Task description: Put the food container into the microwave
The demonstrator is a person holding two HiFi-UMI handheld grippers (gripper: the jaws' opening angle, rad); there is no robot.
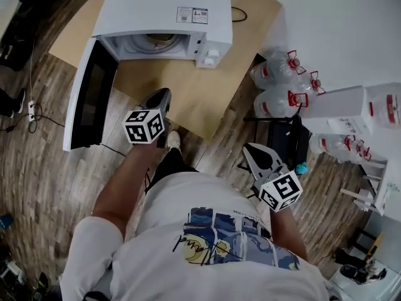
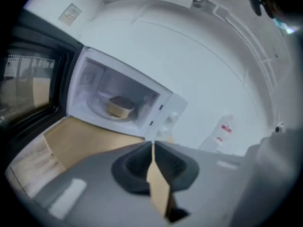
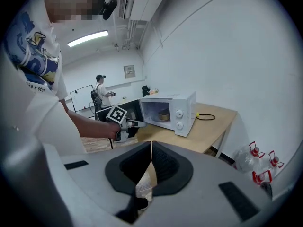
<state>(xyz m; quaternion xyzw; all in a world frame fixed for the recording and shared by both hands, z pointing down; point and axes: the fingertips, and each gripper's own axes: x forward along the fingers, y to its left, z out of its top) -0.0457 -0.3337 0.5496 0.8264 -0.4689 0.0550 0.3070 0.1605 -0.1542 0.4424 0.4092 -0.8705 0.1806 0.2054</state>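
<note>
Tan container (image 2: 119,107) sits inside the open microwave (image 1: 164,8), ahead of the left tongs (image 2: 152,144) and right tongs (image 3: 150,144), so that job looks done. Both are pinched shut, holding nothing, since only the door (image 1: 91,99) needs pushing.

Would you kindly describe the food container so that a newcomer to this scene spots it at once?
On the wooden table stands a white microwave with its door swung open. Inside it sits the food container, a low round tan tub with a dark top, the only thing in the cavity.
</note>
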